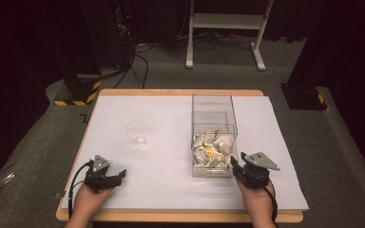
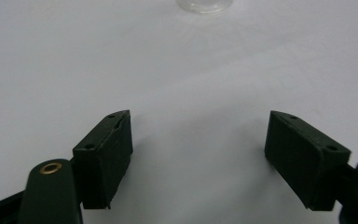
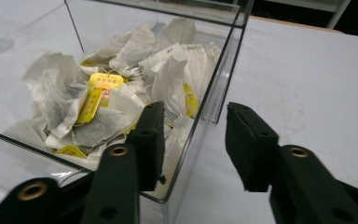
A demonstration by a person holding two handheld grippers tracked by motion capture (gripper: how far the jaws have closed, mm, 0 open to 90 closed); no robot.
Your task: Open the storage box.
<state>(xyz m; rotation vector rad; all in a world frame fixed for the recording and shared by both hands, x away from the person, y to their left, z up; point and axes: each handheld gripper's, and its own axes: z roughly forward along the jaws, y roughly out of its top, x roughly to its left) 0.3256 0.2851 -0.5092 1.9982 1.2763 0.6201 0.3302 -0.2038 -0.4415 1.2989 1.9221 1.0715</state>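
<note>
White table sheet [image 1: 171,180]; my right gripper [image 3: 193,140] straddles the clear plastic box [image 1: 212,105] wall, jaws apart; left gripper [image 2: 198,154] open, empty. Teabags [image 3: 102,100] inside; closing could shove the box.

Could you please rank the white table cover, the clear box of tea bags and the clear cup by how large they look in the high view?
1. white table cover
2. clear box
3. clear cup
</note>
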